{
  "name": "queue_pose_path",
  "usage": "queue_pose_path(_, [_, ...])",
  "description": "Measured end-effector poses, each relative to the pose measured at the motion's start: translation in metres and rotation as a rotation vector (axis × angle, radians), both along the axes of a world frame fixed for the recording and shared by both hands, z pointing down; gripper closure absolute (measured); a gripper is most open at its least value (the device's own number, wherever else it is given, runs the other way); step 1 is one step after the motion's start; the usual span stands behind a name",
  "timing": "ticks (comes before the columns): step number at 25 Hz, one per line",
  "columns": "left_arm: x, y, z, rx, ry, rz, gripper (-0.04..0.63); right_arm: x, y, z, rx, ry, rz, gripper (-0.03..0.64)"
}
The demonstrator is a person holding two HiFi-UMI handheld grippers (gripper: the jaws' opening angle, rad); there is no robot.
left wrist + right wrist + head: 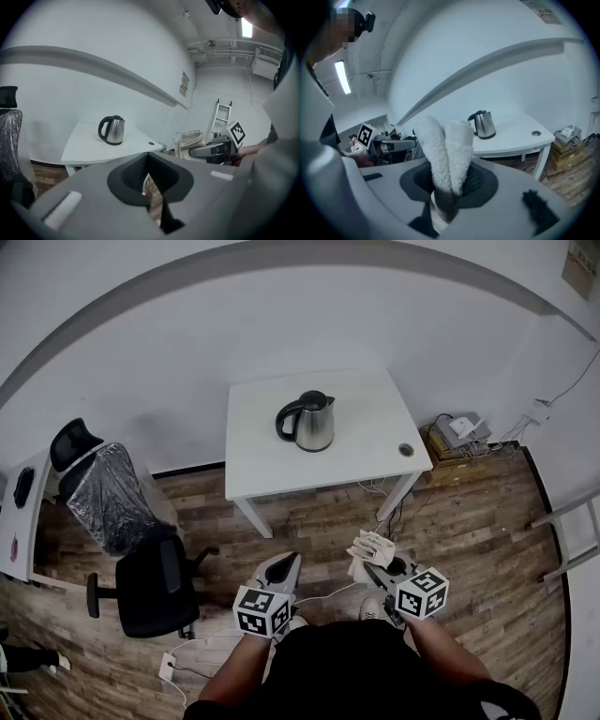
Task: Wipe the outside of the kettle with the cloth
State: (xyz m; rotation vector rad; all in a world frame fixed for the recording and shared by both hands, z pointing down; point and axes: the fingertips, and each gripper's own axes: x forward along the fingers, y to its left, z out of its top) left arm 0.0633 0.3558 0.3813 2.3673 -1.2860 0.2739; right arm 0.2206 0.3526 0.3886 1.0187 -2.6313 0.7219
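Observation:
A steel kettle (311, 421) with a black handle and lid stands upright near the middle of the white table (262, 465). It also shows in the left gripper view as the kettle (112, 130) and in the right gripper view as the kettle (482, 123). My right gripper (367, 560) is shut on a white cloth (370, 547), whose folds (445, 150) stick up between the jaws. My left gripper (284, 567) is shut with nothing in it. Both grippers hang over the wood floor, well short of the table's near edge.
A black office chair (155, 582) and a plastic-covered chair (108, 488) stand at the left. A cardboard box with devices (457, 437) sits right of the table, with cables on the floor. A ladder (572, 531) leans at far right. The table has a round cable hole (405, 449).

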Motion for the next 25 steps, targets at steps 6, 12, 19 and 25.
queue_pose_path(6, [-0.017, 0.005, 0.001, -0.005, -0.002, 0.016, 0.588, -0.017, 0.006, -0.001, 0.0, -0.006, 0.017, 0.517])
queue_pose_path(12, [-0.046, 0.024, 0.011, -0.031, -0.016, 0.036, 0.588, -0.026, 0.013, -0.003, 0.032, -0.016, 0.111, 0.517])
queue_pose_path(19, [-0.05, 0.027, 0.022, -0.056, -0.005, 0.004, 0.588, -0.035, 0.01, -0.008, 0.051, -0.043, 0.049, 0.517])
queue_pose_path(25, [-0.027, -0.011, 0.015, -0.042, 0.012, -0.135, 0.588, 0.011, -0.028, -0.005, 0.054, 0.013, -0.008, 0.517])
